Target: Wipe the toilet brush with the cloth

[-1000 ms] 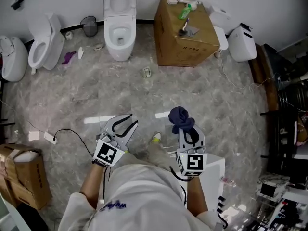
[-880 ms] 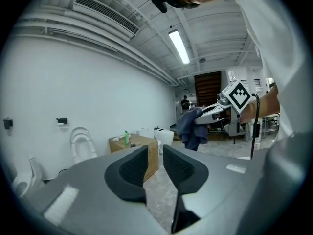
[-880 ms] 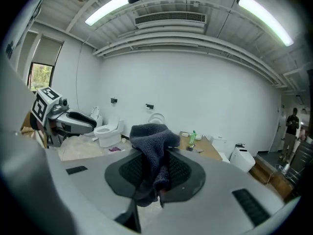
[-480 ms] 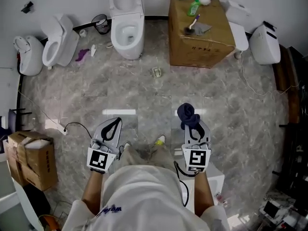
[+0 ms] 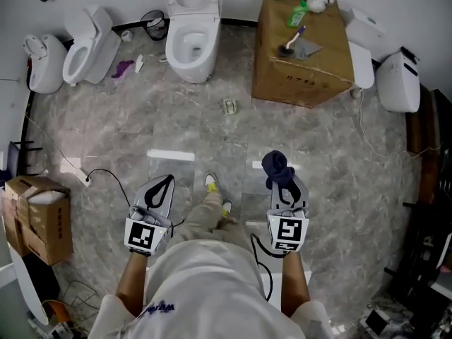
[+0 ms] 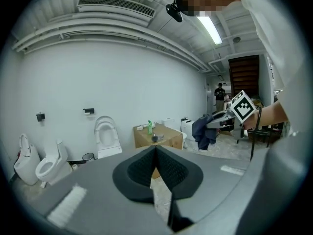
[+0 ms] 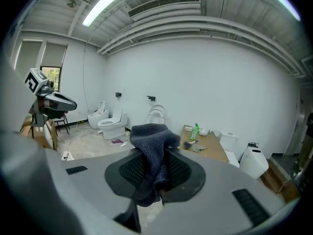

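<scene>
The toilet brush [image 5: 290, 43] with its purple handle lies on top of a cardboard box [image 5: 304, 69] by the far wall, small in the right gripper view as the brush [image 7: 188, 143]. My right gripper [image 5: 280, 174] is shut on a dark blue cloth [image 5: 276, 167], which bunches over its tips; in its own view the cloth [image 7: 152, 155] hangs between the pads. My left gripper [image 5: 164, 183] is shut with nothing in it, the pads [image 6: 166, 168] pressed together. Both grippers are held in front of the person, far short of the box.
A green bottle [image 5: 297, 14] and a grey rag [image 5: 308, 48] share the box top. A white toilet [image 5: 192, 37] stands left of the box, another toilet [image 5: 88, 43] and a urinal [image 5: 39, 62] farther left. A cardboard carton [image 5: 35, 214] and a cable [image 5: 106, 179] lie at the left.
The left gripper's jaws have gone from wide open to shut. The person has stepped back slightly; both grippers sit lower in the head view, the cloth still in the right one.
</scene>
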The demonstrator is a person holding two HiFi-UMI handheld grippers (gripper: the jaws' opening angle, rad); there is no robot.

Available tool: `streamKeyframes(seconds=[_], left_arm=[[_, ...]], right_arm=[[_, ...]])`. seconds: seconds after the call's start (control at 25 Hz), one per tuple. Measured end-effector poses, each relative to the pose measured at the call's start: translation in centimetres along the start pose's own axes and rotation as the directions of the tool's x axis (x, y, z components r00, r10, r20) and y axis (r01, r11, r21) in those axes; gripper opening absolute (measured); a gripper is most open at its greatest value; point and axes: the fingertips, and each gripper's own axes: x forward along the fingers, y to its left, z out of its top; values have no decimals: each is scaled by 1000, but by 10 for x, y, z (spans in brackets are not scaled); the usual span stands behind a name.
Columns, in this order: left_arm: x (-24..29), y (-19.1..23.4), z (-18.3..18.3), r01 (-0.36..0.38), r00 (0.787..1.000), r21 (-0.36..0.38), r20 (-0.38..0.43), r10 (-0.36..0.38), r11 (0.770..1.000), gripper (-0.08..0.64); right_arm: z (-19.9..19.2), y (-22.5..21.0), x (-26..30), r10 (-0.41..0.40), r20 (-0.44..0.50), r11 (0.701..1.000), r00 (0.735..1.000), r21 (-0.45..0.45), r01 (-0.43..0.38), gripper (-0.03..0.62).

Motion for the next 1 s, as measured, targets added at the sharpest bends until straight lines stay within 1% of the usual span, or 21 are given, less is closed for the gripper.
streamKeyframes(seconds=[0.12,0.28,0.4,0.44,0.52,0.6,0.72,0.84,0.92,1.0], left_arm=[[30,13,9,-2,999,-14,35,3,1000,-2],[69,25,27,37,996,-30,84,-34,999,-2],[97,34,37,58,991,-90,128,-46,994,-2],[106,36,37,64,990,-104,131,-50,993,-2],[126,38,34,71,991,-84,119,-61,994,-2],[142,31,27,69,993,-60,101,-62,996,-2],[160,24,14,33,998,-105,53,-27,994,-2],[188,23,6,-39,999,-115,-1,39,993,-2],[211,17,1,-95,995,-113,-39,91,989,-2],[233,11,2,-162,986,-116,-70,154,980,-2]], right_arm=[[14,-6,14,1,-10,999,1000,-35,-2,81],[36,-16,24,6,-40,996,999,-85,-10,81],[52,-28,36,-4,-62,992,998,-129,-4,81],[56,-31,40,-7,-65,990,998,-141,-2,81],[55,-42,52,-14,-75,985,997,-171,1,81],[45,-56,59,-7,-102,980,995,-197,-14,81],[37,-75,77,50,-116,972,992,-222,-75,81],[33,-102,116,129,-110,953,986,-260,-154,81],[23,-125,145,187,-109,939,976,-274,-210,81],[12,-151,172,245,-116,918,963,-291,-269,81]])
